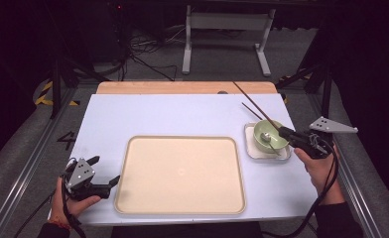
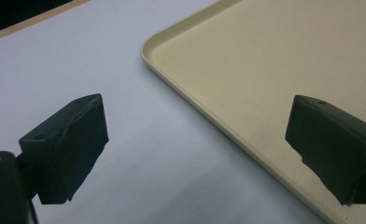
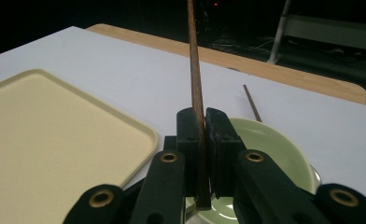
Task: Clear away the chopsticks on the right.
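R gripper (image 1: 284,132) clamped on a chopstick (image 3: 194,79), held over green bowl (image 1: 277,135) in a small dish (image 1: 249,148), R of tray (image 1: 133,198). Second chopstick (image 1: 252,111) rests in bowl. L gripper (image 1: 104,171), jaws wide apart, at tray's L edge.

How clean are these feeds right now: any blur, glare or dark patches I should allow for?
High view: table evenly lit, no glare; the surroundings fall to near black. Left gripper view: the open left gripper looks soft up close, the tray rim sharper. Right gripper view: the chopstick held in the right gripper is slightly blurred, background dark, bowl readable.
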`<state>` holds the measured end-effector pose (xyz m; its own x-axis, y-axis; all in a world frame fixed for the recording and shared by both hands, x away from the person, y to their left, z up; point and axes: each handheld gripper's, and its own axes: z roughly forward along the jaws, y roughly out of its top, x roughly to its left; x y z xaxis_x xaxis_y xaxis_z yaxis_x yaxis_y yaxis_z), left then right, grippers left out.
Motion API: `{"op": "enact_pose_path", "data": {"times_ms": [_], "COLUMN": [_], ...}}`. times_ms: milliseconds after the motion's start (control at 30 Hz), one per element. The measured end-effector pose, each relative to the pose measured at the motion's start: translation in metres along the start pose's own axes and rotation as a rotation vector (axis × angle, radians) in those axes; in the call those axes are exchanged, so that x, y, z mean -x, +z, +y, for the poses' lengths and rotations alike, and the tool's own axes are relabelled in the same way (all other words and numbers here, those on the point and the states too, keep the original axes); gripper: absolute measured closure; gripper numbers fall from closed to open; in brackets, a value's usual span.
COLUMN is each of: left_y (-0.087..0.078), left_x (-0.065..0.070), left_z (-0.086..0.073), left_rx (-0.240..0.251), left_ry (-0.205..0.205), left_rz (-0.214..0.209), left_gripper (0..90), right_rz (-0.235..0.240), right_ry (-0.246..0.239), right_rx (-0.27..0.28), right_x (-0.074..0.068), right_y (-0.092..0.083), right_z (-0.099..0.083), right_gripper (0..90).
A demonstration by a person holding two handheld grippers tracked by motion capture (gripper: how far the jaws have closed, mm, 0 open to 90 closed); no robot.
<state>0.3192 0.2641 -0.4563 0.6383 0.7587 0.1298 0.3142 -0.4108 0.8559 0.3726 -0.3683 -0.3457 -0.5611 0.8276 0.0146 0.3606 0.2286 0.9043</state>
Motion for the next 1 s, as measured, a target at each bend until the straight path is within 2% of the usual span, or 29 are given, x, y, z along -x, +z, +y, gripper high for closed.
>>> {"op": "enact_pose_path", "data": {"times_ms": [233,367,567,600,833,900,1000], "left_y": [0.000,0.000,0.000,0.000,-0.002,-0.002,-0.002], "left_x": [0.001,0.001,0.002,0.002,0.004,0.004,0.004], "left_z": [-0.001,0.000,0.000,0.000,0.002,0.002,0.002], "left_rx": [-0.007,-0.012,-0.025,-0.025,-0.023,-0.022,-0.026], "left_ry": [0.007,0.010,0.018,0.018,0.016,0.016,0.017], "left_rz": [-0.001,-0.001,0.001,0.001,-0.008,-0.011,-0.010], "left_gripper": [6.6,6.8,7.2,7.4,8.1,8.4,8.4], "right_rz": [0.050,0.078,0.131,0.131,0.203,0.227,0.234], "right_ry": [-0.055,-0.071,-0.108,-0.108,-0.132,-0.149,-0.170], "right_rx": [-0.009,-0.013,-0.054,-0.054,-0.134,-0.178,-0.209], "right_x": [-0.029,-0.041,-0.062,-0.062,-0.091,-0.100,-0.108], "right_y": [0.001,0.003,0.012,0.012,0.034,0.043,0.051], "right_z": [0.004,0.004,-0.003,-0.003,-0.023,-0.032,-0.038], "right_gripper": [85.3,85.3,85.3,85.3,85.3,85.3,85.3]}}
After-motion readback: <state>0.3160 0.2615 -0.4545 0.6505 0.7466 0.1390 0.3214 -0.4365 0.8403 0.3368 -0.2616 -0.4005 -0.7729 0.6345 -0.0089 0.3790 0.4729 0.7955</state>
